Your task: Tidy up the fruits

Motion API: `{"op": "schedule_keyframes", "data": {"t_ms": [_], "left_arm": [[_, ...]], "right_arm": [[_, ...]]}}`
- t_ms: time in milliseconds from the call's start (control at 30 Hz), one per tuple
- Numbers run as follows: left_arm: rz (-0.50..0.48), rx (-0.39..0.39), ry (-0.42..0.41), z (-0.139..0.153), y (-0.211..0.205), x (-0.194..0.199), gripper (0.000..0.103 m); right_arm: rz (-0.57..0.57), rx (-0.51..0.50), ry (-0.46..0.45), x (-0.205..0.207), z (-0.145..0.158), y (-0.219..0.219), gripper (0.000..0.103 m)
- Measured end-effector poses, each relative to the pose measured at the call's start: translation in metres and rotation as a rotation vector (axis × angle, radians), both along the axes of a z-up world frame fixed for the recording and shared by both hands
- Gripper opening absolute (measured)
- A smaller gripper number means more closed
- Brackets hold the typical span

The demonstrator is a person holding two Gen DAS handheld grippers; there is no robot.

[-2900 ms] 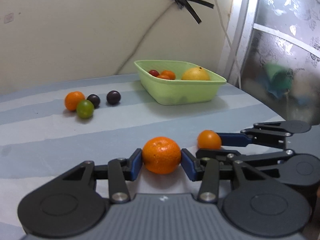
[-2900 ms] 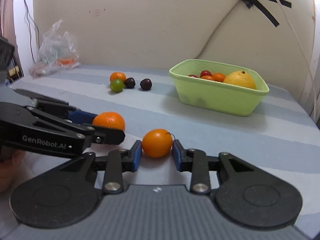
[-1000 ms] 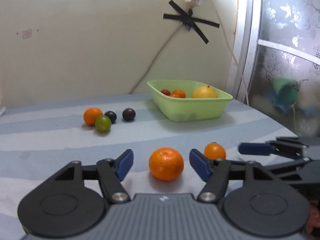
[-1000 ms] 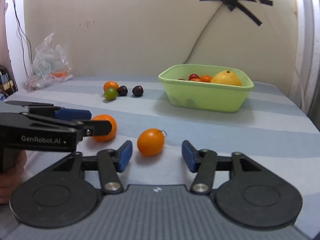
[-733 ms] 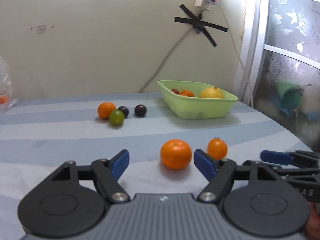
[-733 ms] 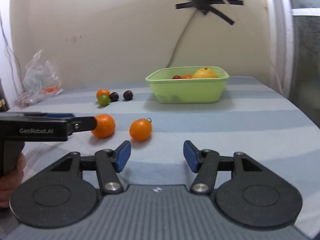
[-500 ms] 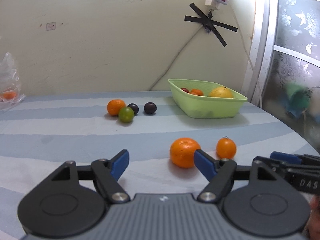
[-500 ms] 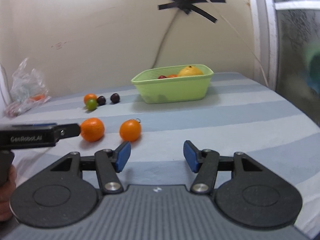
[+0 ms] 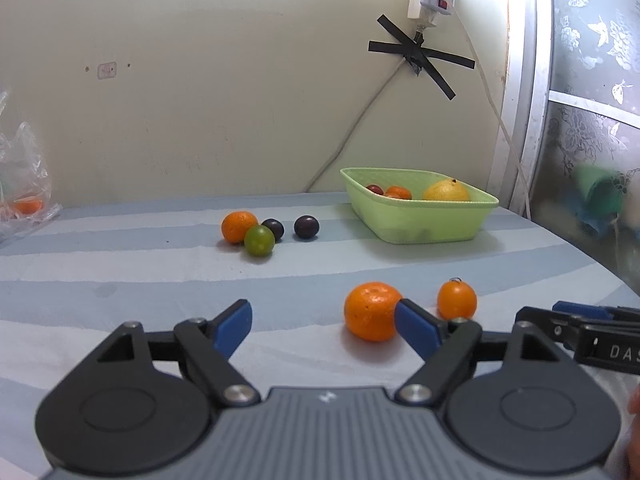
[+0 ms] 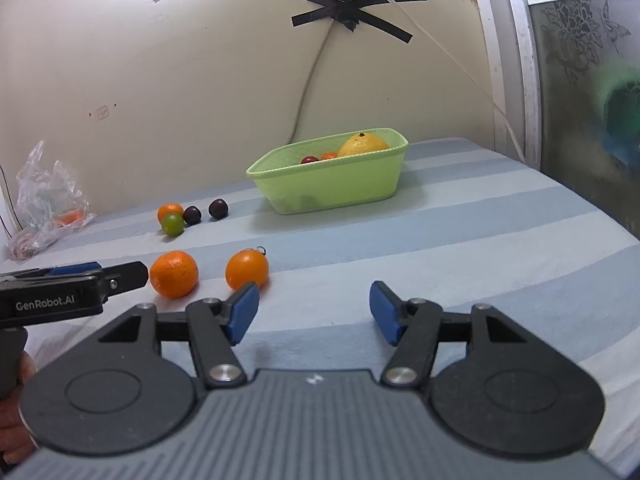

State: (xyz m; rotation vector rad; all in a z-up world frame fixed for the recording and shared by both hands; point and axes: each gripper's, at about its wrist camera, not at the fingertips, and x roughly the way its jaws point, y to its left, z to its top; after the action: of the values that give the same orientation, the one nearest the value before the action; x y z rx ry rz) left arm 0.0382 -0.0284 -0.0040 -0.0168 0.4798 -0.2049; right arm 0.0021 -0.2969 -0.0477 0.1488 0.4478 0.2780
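Note:
A large mandarin [image 9: 370, 310] and a smaller smooth orange fruit [image 9: 457, 300] lie side by side on the striped tablecloth. My left gripper [image 9: 324, 326] is open and empty, pulled back, with the mandarin just beyond its right finger. My right gripper [image 10: 314, 310] is open and empty; the smaller orange fruit [image 10: 246, 269] lies just beyond its left finger, with the mandarin [image 10: 174, 274] further left. A green basket [image 9: 420, 222] at the back right holds a yellow citrus, a small orange and a red fruit. An orange [image 9: 239, 227], a green lime [image 9: 259, 241] and two dark plums [image 9: 306, 227] lie left of it.
A crumpled plastic bag [image 10: 46, 204] with something orange inside lies at the far left by the wall. A cable and black tape run down the wall behind the basket. The table edge runs along the right, next to a patterned glass door [image 9: 592, 120].
Both grippers opened, let go of the mandarin and the smaller orange fruit, and drew back and up. Both fruits now rest on the cloth.

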Motion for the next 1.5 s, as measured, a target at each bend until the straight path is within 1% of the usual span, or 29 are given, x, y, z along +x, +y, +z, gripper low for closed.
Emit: {"op": "schedule_keyframes", "data": {"t_ms": [400,867,1500], "left_arm": [[0.001,-0.005,-0.004,-0.0004,0.0017,0.0002,0.086],[0.018,-0.014,-0.013,0.0006,0.0022,-0.0012,0.095],[0.016,-0.014,-0.028,0.0005,0.0006,-0.0036,0.1]], "right_arm": [[-0.007,0.003,-0.003,-0.0015,0.0001,0.0002,0.064],[-0.008,0.002,-0.004,-0.0021,-0.0003,0.0005,0.065],[-0.007,0.005,-0.012,-0.0042,0.0008,0.0019,0.067]]}}
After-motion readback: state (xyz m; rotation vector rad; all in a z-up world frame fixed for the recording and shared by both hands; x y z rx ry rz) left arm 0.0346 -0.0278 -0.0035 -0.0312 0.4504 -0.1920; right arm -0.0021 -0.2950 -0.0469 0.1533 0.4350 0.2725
